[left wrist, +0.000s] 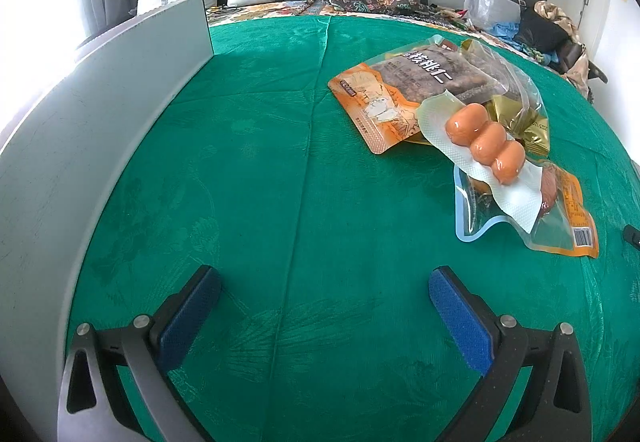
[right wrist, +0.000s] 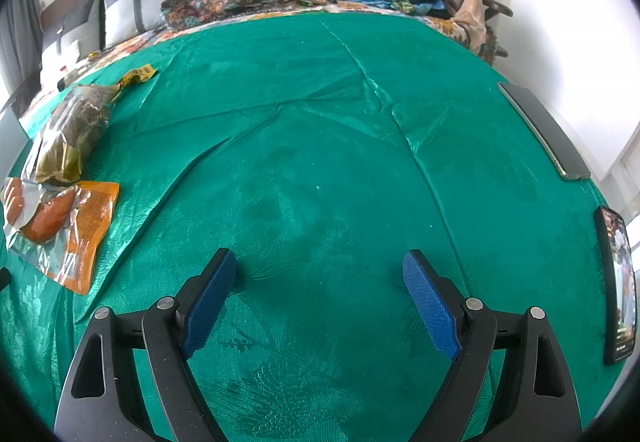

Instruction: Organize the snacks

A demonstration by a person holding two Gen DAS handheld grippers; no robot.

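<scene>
Both the left gripper (left wrist: 324,306) and right gripper (right wrist: 319,288) hover spread and empty over the green bedspread (left wrist: 260,162), leaving the snack packets (left wrist: 460,130) heaped between them, probably awaiting sorting.

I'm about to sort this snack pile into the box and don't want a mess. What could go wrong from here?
1. The sausage pack lies loose atop the walnut bag and other packets; grabbing a lower one may spill it.
2. The green cloth is creased and could bunch under the open right gripper.
3. Two phones near the edge could get knocked off.
</scene>
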